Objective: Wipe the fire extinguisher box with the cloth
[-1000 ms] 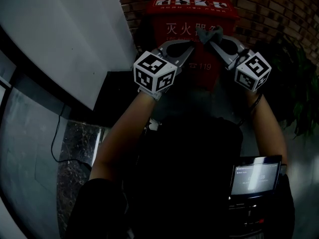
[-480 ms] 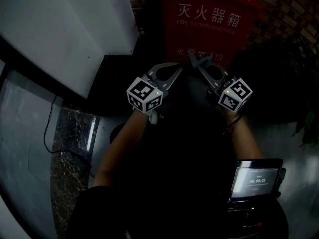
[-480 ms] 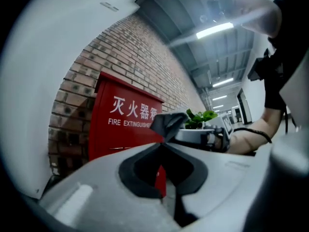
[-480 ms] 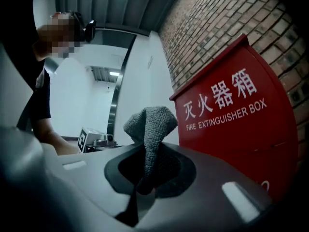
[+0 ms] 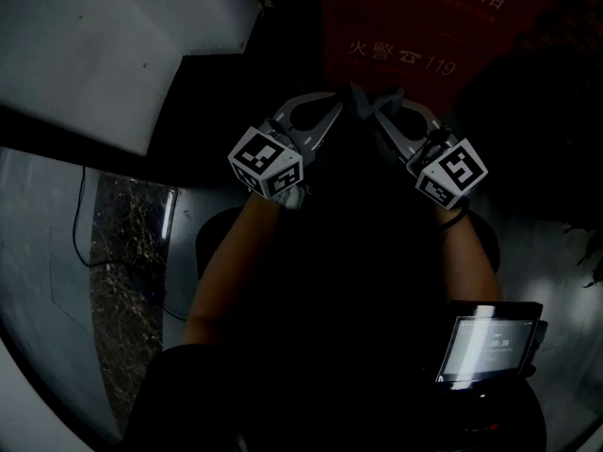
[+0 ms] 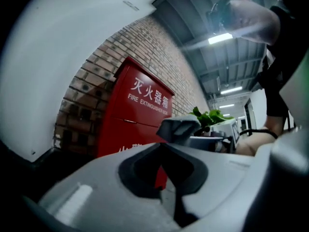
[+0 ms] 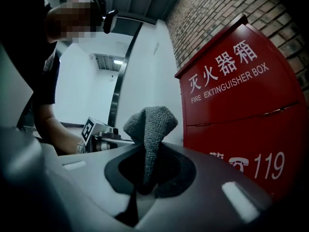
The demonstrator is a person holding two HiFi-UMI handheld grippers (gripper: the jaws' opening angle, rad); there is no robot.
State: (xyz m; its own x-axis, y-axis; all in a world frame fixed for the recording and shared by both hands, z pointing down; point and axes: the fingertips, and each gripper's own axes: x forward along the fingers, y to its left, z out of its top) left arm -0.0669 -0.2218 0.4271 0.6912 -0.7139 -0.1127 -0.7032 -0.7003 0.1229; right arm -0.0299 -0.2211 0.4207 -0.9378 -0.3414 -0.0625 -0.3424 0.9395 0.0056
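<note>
Looking down in the head view, the left claw (image 5: 332, 109) and the right claw (image 5: 382, 113) are raised side by side, tips close together, before the lower face of the red fire extinguisher box (image 5: 405, 26). A grey cloth (image 5: 361, 100) pokes out at the right claw's tip. A lit screen (image 5: 490, 345) shows low on the right.

In the left gripper view, the left claw (image 6: 161, 146) is pressed together with nothing between its jaws. The red fire extinguisher box (image 6: 130, 115) stands beyond it against a brick wall (image 6: 91, 81), with a green plant (image 6: 207, 116) further right.

In the right gripper view, the right claw (image 7: 145, 151) pinches the grey cloth (image 7: 149, 122), which stands up from the jaws in a folded tuft. The red fire extinguisher box (image 7: 241, 100) fills the right side, near the cloth but not visibly touching it.
</note>
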